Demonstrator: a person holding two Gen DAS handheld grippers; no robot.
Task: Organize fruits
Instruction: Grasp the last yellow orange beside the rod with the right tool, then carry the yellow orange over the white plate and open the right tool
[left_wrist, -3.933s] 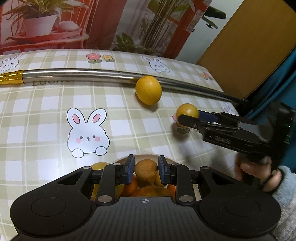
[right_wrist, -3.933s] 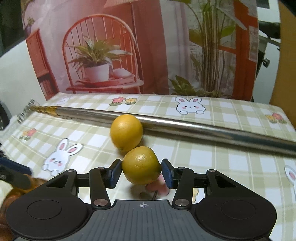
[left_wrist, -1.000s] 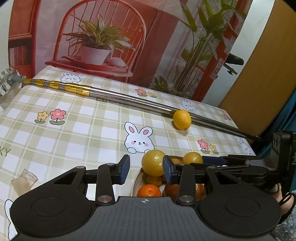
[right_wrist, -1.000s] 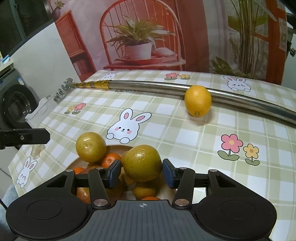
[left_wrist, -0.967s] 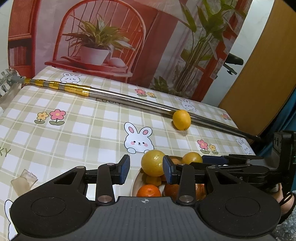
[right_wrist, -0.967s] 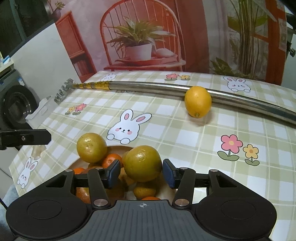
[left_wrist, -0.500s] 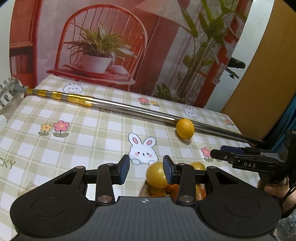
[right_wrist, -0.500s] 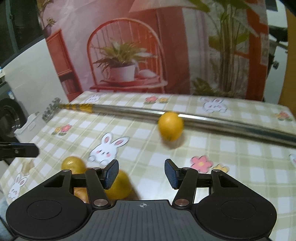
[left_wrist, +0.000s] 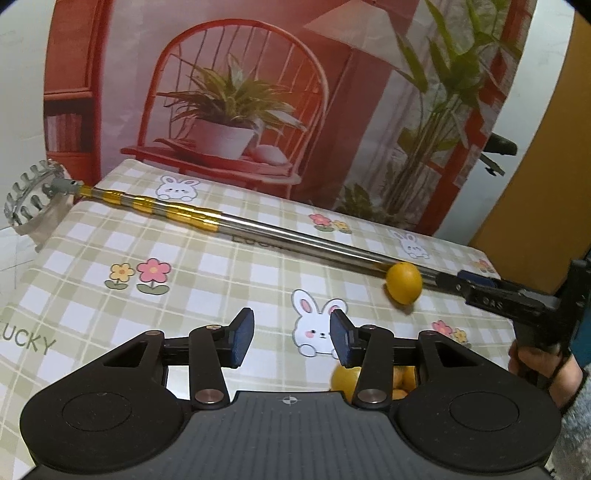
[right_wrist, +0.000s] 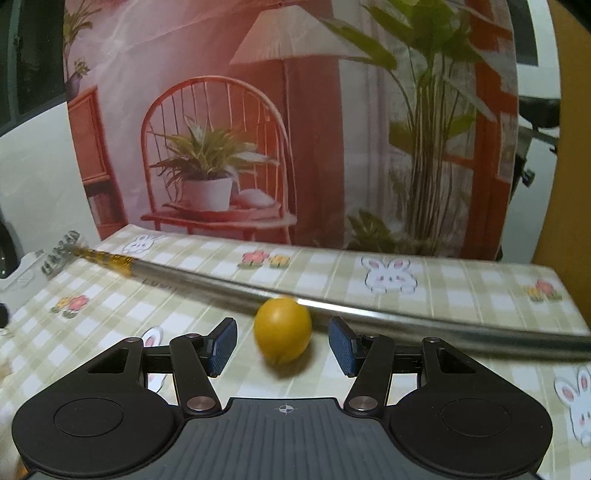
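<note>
One yellow-orange fruit (left_wrist: 404, 283) lies on the checked tablecloth against the metal pole; in the right wrist view the fruit (right_wrist: 283, 330) sits ahead of and between the open fingers, untouched. My right gripper (right_wrist: 282, 345) is open and empty; it also shows in the left wrist view (left_wrist: 476, 288), reaching toward the fruit. My left gripper (left_wrist: 291, 341) is open and empty above the cloth. Several fruits (left_wrist: 345, 380) piled in a dish are mostly hidden behind the left gripper's right finger.
A long metal pole (left_wrist: 295, 240) with gold bands lies across the table's far side, a toothed head at its left end (left_wrist: 26, 197). The table (left_wrist: 92, 295) has a bunny and flower print. A printed backdrop stands behind. A hand (left_wrist: 535, 365) holds the right gripper.
Both grippers let go of their fruits over the dish and opened. The left gripper rose and pulled back. The right gripper moved to the lone fruit by the pole.
</note>
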